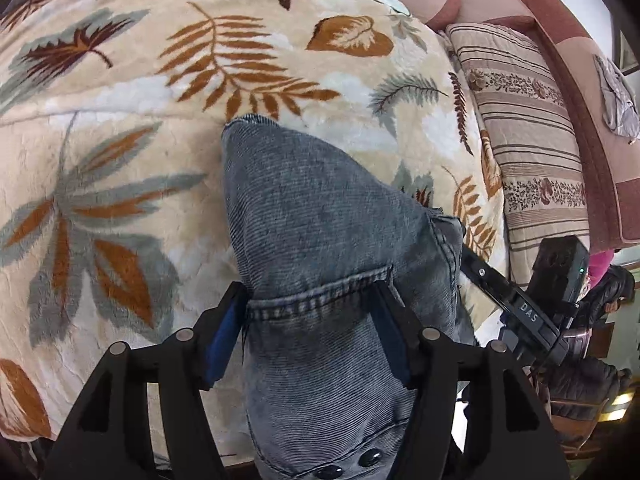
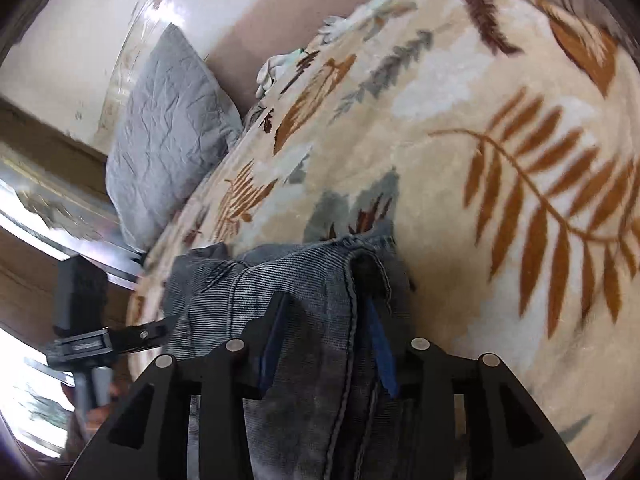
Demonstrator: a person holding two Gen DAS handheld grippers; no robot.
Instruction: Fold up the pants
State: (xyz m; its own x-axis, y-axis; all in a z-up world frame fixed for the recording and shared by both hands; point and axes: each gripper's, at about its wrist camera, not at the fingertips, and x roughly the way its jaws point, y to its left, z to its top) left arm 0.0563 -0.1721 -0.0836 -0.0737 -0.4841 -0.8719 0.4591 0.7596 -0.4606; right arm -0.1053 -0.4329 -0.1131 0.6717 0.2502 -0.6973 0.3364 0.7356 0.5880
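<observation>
Grey-blue jeans [image 1: 320, 200] lie folded into a narrow strip on a leaf-patterned blanket [image 1: 120, 120], hem end away from me. My left gripper [image 1: 310, 288] straddles the strip at a stitched seam, jaws open, a blue pad [image 1: 222, 336] at the denim's left edge. In the right wrist view the bunched jeans [image 2: 280, 276] lie between the fingers of my right gripper [image 2: 326, 300], also open, with a thick seam running down between the pads. Each gripper shows at the edge of the other's view: the right gripper [image 1: 520, 304], the left gripper [image 2: 100, 340].
The blanket [image 2: 500, 100] covers a bed. A striped pillow [image 1: 528, 128] and a pink-brown headboard [image 1: 580, 60] lie to the right in the left wrist view. A grey pillow [image 2: 172, 132] leans at the bed's far left edge in the right wrist view.
</observation>
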